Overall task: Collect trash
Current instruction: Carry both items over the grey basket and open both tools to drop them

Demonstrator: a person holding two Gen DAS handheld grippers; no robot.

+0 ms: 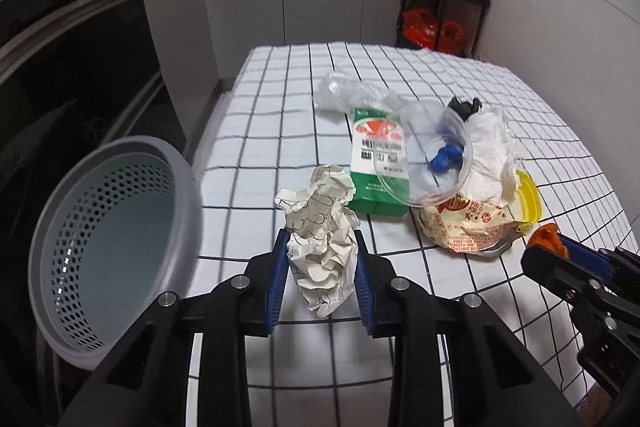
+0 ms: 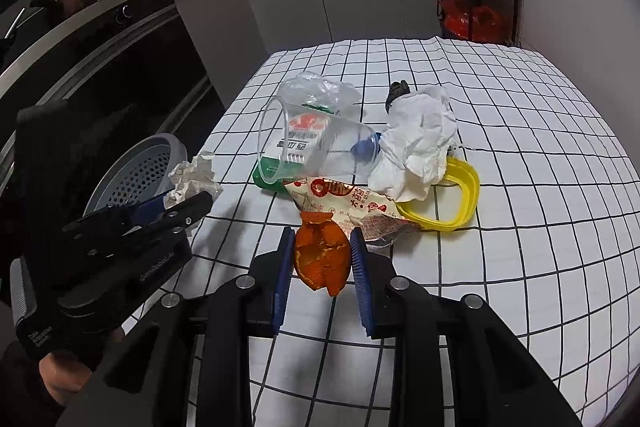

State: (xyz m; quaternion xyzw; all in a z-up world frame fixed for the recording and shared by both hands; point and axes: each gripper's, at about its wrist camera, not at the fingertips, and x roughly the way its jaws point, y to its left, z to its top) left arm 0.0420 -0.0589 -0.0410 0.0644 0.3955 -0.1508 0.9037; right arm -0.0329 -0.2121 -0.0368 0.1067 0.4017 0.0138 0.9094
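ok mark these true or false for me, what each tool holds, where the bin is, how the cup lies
1. The left tool grips a crumpled ball of printed paper. True.
2. The right tool is empty. False: it is shut on a piece of orange peel.
3. The clear plastic cup stands upright. False: it lies on its side over the green carton.
4. The grey perforated basket sits left of the checked tablecloth. True.
5. The yellow plastic lid lies partly under the white tissue. True.
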